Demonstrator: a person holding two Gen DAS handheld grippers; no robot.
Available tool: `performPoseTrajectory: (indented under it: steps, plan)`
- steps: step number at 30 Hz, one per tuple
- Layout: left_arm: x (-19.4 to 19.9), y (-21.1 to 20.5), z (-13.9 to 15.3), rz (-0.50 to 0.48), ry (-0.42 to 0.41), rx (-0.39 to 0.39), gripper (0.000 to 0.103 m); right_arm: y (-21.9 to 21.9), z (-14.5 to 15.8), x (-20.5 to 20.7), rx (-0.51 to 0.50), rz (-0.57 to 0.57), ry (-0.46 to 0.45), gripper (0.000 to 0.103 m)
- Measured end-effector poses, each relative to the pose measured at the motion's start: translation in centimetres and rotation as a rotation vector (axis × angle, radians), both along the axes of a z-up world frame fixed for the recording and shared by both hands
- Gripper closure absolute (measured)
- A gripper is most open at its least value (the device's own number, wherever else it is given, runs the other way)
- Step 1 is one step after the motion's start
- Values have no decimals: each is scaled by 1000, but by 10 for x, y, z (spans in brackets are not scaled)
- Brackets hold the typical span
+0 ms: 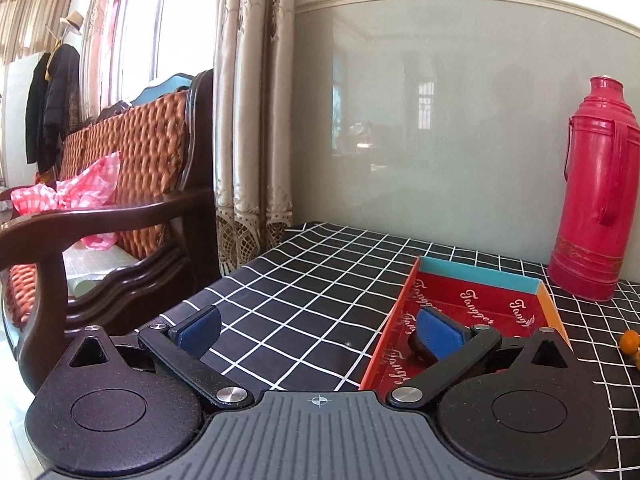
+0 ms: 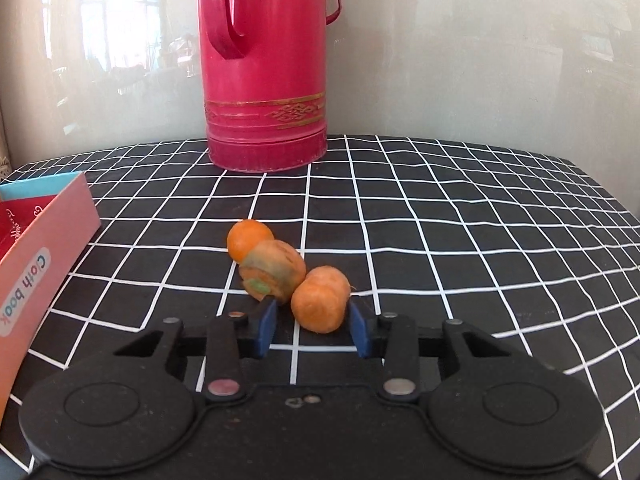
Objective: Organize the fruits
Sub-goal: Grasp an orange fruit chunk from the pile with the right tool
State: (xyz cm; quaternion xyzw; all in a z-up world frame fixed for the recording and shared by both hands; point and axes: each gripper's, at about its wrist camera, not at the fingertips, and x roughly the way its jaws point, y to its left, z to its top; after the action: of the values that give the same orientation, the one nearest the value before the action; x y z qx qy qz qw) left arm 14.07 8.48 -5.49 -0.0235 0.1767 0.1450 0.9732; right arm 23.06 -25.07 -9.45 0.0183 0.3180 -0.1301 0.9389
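The nearest stubby orange carrot chunk (image 2: pixel 320 304) lies on the black white-gridded bench (image 2: pixel 460 220), between the right gripper (image 2: pixel 315 326)'s blue fingers (image 2: pixel 267 326), nudged toward the three-o'clock pad, its long axis running toward twelve. The fingers are narrowed around it, not visibly pressing. The left gripper (image 1: pixel 318 330) gapes wide and empty beside the red cardboard tray (image 1: pixel 480 300).
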Motion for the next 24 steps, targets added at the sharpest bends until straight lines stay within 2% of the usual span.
performPoseTrajectory:
  steps: [1, 9, 13, 15, 16, 17, 20, 21, 22, 24]
  plan:
    - [1, 0, -1, 1, 4, -3, 0, 0, 0, 0, -6, 1, -1, 82]
    - [5, -3, -4, 2, 18, -1, 0, 5, 3, -7, -29, 24, -21, 83]
    - [5, -2, -4, 6, 20, -9, 0, 3, 9, -17, -17, 19, -49, 87]
    - [4, -2, -4, 11, 18, -12, 0, 3, 13, -23, -9, 20, -68, 91]
    - [4, -1, -3, 14, 17, -14, 0, 4, 14, -26, -15, 23, -77, 102]
    - [4, -1, -3, 15, 17, -16, 0, 5, 15, -27, -25, 26, -84, 103]
    - [5, 0, -4, 20, 24, -22, 0, 5, 14, -27, -24, 33, -67, 103]
    - [6, 0, -5, 22, 26, -24, 0, 3, 13, -27, -10, 22, -70, 99]
    - [6, 0, -5, 26, 25, -24, 0, 1, 12, -29, 7, 13, -78, 90]
    - [5, -1, -4, 29, 24, -21, 0, -5, 13, -31, 33, 4, -84, 90]
